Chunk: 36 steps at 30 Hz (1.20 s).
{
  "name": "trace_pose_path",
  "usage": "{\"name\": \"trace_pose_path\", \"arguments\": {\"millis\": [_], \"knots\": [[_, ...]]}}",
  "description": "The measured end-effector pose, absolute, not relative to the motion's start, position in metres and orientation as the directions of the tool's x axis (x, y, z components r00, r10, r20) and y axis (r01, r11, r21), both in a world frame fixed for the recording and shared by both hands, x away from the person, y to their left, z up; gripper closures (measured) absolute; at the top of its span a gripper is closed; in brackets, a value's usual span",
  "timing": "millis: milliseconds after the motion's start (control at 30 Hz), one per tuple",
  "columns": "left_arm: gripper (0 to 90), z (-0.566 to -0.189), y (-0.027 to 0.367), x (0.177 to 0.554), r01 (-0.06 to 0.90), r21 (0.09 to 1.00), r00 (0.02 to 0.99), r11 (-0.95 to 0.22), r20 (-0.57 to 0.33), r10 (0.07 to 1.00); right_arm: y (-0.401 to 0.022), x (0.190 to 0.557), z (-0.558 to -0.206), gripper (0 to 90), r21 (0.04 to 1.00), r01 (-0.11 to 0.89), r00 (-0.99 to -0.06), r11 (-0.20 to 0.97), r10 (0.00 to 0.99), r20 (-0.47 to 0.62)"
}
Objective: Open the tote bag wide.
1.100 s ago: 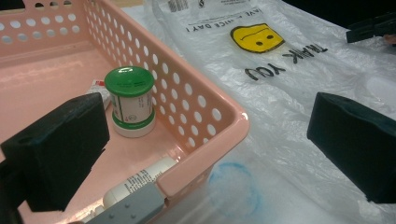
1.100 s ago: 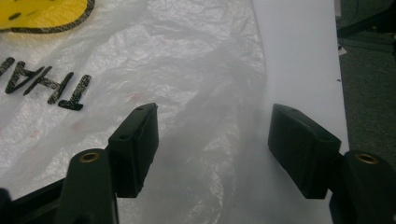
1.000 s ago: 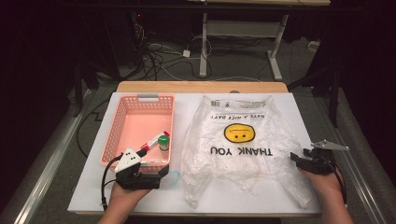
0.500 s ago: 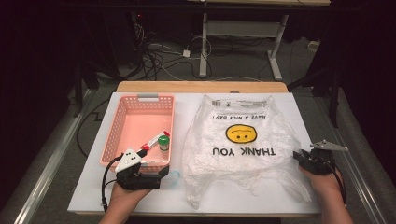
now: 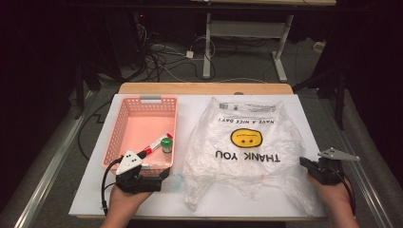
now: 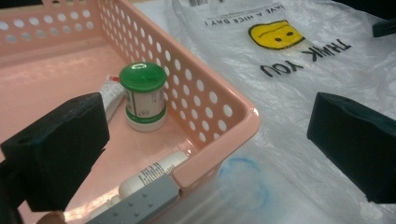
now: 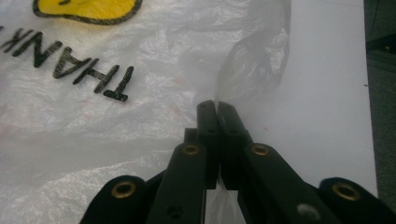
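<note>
The clear, crinkled plastic bag (image 5: 247,152) lies flat on the white table (image 5: 199,114) right of the pink basket (image 5: 124,126), printed "THANK YOU" and "HAVE A NICE DAY!" around a yellow smiley face (image 5: 247,137). Our right gripper (image 7: 217,106) has just been closing and now pinches the bag's thin edge, while our left gripper (image 6: 205,149) stands wide apart over the basket's near corner. The basket holds a green-capped jar (image 6: 142,95) and white tubes (image 6: 149,175), their labels too small to read.

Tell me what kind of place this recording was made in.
Probably a lab or workshop recording station: a white-topped table under a fixed camera, loose cables on the floor behind it, and a bare metal desk frame beyond.
</note>
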<state>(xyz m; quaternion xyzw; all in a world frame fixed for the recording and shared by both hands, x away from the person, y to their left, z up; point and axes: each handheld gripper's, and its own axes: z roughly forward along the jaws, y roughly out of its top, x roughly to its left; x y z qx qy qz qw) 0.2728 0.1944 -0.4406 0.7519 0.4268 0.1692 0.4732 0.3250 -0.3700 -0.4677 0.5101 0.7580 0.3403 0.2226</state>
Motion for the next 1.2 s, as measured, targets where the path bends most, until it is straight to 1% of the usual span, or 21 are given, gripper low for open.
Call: {"name": "trace_pose_path", "arguments": {"millis": [100, 200, 233, 267, 300, 333, 367, 400, 467, 567, 600, 667, 767, 833, 967, 1000, 1033, 1067, 1100, 1133, 1200], "knots": [[0.0, -0.438, 0.194, 0.271, 0.465, 0.86, 0.585, -0.208, -0.123, 0.802, -0.365, 0.315, -0.468, 90.0, 0.743, 0.617, -0.395, 0.26, 0.919, 0.007], [0.0, -0.438, 0.196, 0.271, 0.468, 0.86, 0.588, -0.207, -0.128, 0.799, -0.357, 0.291, -0.466, 90.0, 0.742, 0.608, -0.413, 0.283, 0.911, -0.009], [0.0, -0.438, 0.196, 0.271, 0.466, 0.861, 0.586, -0.203, -0.128, 0.8, -0.357, 0.291, -0.466, 90.0, 0.742, 0.608, -0.413, 0.283, 0.911, -0.009], [0.0, -0.438, 0.196, 0.271, 0.464, 0.864, 0.586, -0.197, -0.133, 0.799, -0.354, 0.278, -0.465, 90.0, 0.744, 0.598, -0.413, 0.299, 0.91, -0.034], [0.0, -0.439, 0.197, 0.271, 0.464, 0.863, 0.584, -0.2, -0.129, 0.801, -0.354, 0.278, -0.465, 90.0, 0.744, 0.598, -0.413, 0.299, 0.91, -0.034], [0.0, -0.44, 0.198, 0.27, 0.464, 0.864, 0.582, -0.198, -0.129, 0.803, -0.354, 0.266, -0.464, 90.0, 0.749, 0.596, -0.406, 0.288, 0.914, -0.029], [0.0, -0.441, 0.2, 0.269, 0.469, 0.863, 0.581, -0.189, -0.141, 0.802, -0.354, 0.266, -0.464, 90.0, 0.749, 0.596, -0.406, 0.288, 0.914, -0.029], [0.0, -0.442, 0.202, 0.268, 0.478, 0.859, 0.581, -0.181, -0.155, 0.799, -0.354, 0.254, -0.467, 90.0, 0.738, 0.607, -0.414, 0.294, 0.91, -0.022], [0.0, -0.442, 0.205, 0.267, 0.477, 0.86, 0.586, -0.182, -0.157, 0.795, -0.355, 0.249, -0.469, 90.0, 0.734, 0.611, -0.419, 0.298, 0.908, -0.02], [0.0, -0.438, 0.205, 0.266, 0.49, 0.855, 0.577, -0.172, -0.17, 0.799, -0.356, 0.236, -0.469, 90.0, 0.739, 0.616, -0.428, 0.272, 0.903, 0.024], [0.0, -0.437, 0.204, 0.265, 0.493, 0.853, 0.582, -0.173, -0.175, 0.794, -0.353, 0.228, -0.468, 90.0, 0.743, 0.609, -0.438, 0.278, 0.899, 0.023], [0.0, -0.438, 0.202, 0.266, 0.497, 0.846, 0.588, -0.194, -0.164, 0.792, -0.353, 0.227, -0.467, 89.4, 0.745, 0.604, -0.445, 0.283, 0.895, 0.021], [0.0, -0.438, 0.2, 0.268, 0.486, 0.85, 0.588, -0.204, -0.146, 0.796, -0.353, 0.226, -0.464, 80.2, 0.755, 0.597, -0.442, 0.271, 0.896, 0.028], [0.0, -0.437, 0.201, 0.269, 0.462, 0.863, 0.58, -0.202, -0.122, 0.806, -0.356, 0.226, -0.463, 74.8, 0.763, 0.588, -0.446, 0.267, 0.895, 0.031], [0.0, -0.439, 0.202, 0.27, 0.472, 0.86, 0.58, -0.195, -0.136, 0.803, -0.363, 0.227, -0.458, 61.0, 0.784, 0.572, -0.438, 0.242, 0.898, 0.042], [0.0, -0.44, 0.202, 0.271, 0.48, 0.855, 0.58, -0.195, -0.143, 0.802, -0.365, 0.227, -0.456, 59.0, 0.792, 0.562, -0.439, 0.237, 0.898, 0.043], [0.0, -0.441, 0.201, 0.271, 0.489, 0.85, 0.576, -0.194, -0.148, 0.804, -0.368, 0.226, -0.453, 54.6, 0.808, 0.544, -0.438, 0.226, 0.898, 0.043], [0.0, -0.441, 0.201, 0.271, 0.495, 0.848, 0.575, -0.191, -0.154, 0.804, -0.368, 0.226, -0.453, 54.6, 0.808, 0.544, -0.438, 0.226, 0.898, 0.043], [0.0, -0.441, 0.2, 0.271, 0.497, 0.846, 0.576, -0.192, -0.156, 0.803, -0.371, 0.227, -0.449, 50.4, 0.826, 0.522, -0.43, 0.213, 0.902, 0.04], [0.0, -0.441, 0.199, 0.27, 0.495, 0.846, 0.576, -0.198, -0.149, 0.804, -0.371, 0.227, -0.449, 50.4, 0.826, 0.522, -0.43, 0.213, 0.902, 0.04], [0.0, -0.439, 0.198, 0.267, 0.484, 0.852, 0.579, -0.201, -0.139, 0.803, -0.375, 0.232, -0.446, 46.3, 0.845, 0.493, -0.436, 0.207, 0.899, 0.034]]}}
